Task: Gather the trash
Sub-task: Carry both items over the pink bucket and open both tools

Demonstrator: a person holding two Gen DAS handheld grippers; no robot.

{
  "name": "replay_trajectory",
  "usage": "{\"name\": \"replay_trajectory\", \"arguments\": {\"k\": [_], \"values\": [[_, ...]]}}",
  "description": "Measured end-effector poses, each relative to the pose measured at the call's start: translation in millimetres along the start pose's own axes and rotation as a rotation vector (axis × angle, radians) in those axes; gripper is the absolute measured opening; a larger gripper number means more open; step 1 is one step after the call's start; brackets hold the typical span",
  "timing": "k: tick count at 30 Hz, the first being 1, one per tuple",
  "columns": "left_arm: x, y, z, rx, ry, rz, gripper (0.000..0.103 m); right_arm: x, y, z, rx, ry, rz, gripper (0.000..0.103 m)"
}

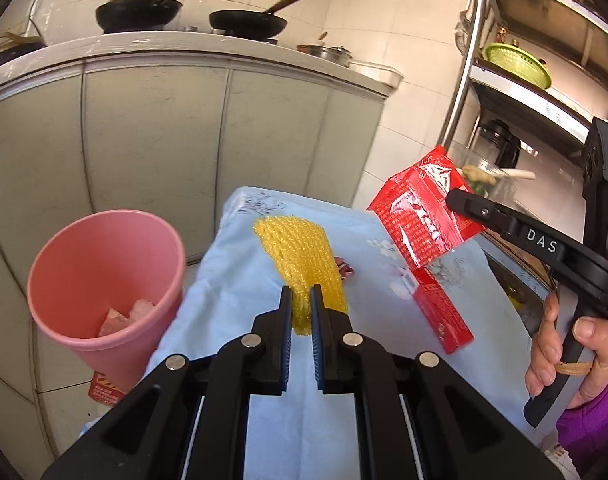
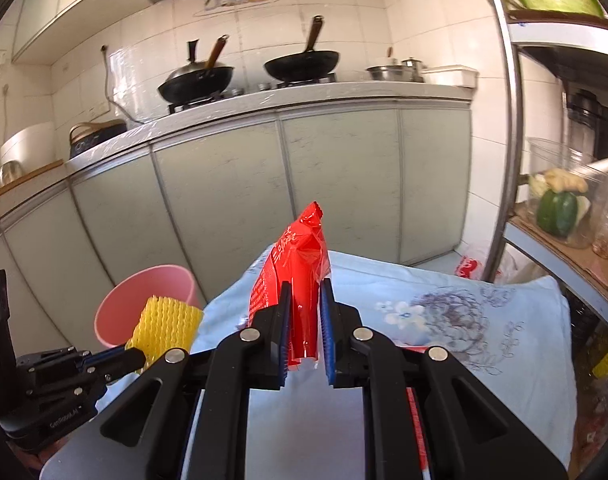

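Left gripper (image 1: 302, 300) pinches yellow foam netting (image 1: 300, 256), right gripper (image 2: 305, 300) a crinkled red plastic wrapper (image 2: 300, 264), both lifted clear for the pink plastic bin (image 1: 104, 276) at nine o'clock.

Both wrist views close above blue cloth (image 1: 232, 280), facing stove counter (image 2: 304, 96); share pink bin (image 1: 104, 276).

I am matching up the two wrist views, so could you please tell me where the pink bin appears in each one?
Left wrist view: the pink bin is at the left, beside the blue cloth, left of the yellow foam net.
Right wrist view: the bin is lower left, partly behind the foam net.
Shared landmark: the frying pan on the counter.
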State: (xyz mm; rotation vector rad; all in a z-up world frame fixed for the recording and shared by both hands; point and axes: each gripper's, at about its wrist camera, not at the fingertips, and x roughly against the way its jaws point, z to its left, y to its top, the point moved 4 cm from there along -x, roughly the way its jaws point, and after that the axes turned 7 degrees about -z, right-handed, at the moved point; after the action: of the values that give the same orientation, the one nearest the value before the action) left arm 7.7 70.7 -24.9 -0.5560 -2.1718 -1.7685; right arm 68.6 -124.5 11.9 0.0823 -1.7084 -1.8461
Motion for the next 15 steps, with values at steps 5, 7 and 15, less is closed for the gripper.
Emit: {"name": "replay_trajectory", "arguments": {"k": [5,7,15], "values": [[15.5,5.5,41.6,0.036,0.109,-0.044,0.008,-20.8,2.3,47.0,0.059,0.092,0.018,0.014],[22.9,8.3,59.2,0.048,0.156,-0.065,0.008,-29.4,3.6,64.8,0.078,0.124,0.026,0.014],[31.4,6.8,120.0,0.091,0.307,-0.086,0.008,-69.0,-2.3,128.7,0.17,0.238,0.072,0.014]]}}
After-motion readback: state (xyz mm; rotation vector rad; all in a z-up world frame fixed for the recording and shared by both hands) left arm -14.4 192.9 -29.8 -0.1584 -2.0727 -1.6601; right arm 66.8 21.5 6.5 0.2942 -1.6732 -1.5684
